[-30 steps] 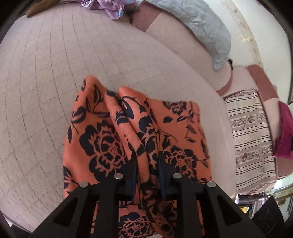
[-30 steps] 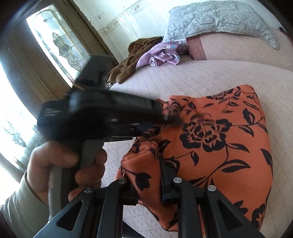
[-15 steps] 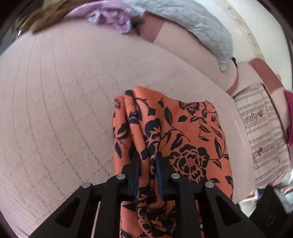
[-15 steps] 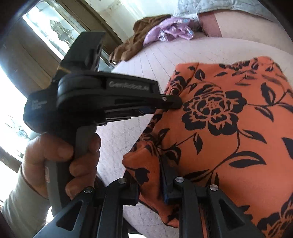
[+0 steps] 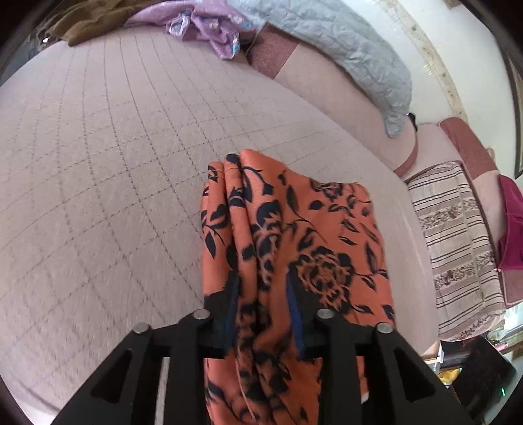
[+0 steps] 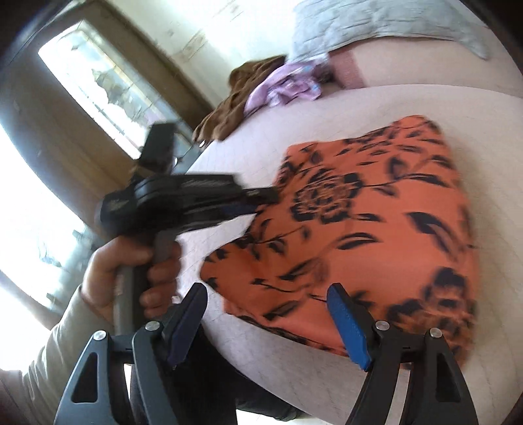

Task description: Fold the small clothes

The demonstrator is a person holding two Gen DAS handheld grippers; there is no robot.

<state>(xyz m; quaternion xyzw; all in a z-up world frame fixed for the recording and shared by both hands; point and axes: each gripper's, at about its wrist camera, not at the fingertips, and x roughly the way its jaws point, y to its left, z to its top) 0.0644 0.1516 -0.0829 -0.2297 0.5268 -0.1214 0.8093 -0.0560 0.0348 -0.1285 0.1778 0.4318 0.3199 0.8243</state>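
Note:
An orange garment with black flowers (image 5: pixel 327 229) lies folded on the pink quilted bed (image 5: pixel 98 163). My left gripper (image 5: pixel 261 281) has a bunched edge of it between its jaws, which are opening; the pads stand apart from the cloth's sides. In the right wrist view the garment (image 6: pixel 376 212) lies flat near the bed's edge. My right gripper (image 6: pixel 268 294) is opening wide just short of the garment's near corner, with nothing pressed between its blue pads (image 6: pixel 346 323). A hand (image 6: pixel 130 261) holds the left gripper (image 6: pixel 261 196) at the garment's left edge.
A purple garment (image 5: pixel 209 26) and a brown one (image 5: pixel 88 23) lie at the bed's far end beside a grey quilted pillow (image 5: pixel 343 49). A striped cloth (image 5: pixel 457 245) and a magenta cloth (image 5: pixel 510 229) lie to the right. A glazed door (image 6: pixel 98 81) stands behind the left hand.
The right gripper let go of the garment's corner, opened wide and drew back. The left jaws parted on the bunched edge. The garment now lies flat on the bed.

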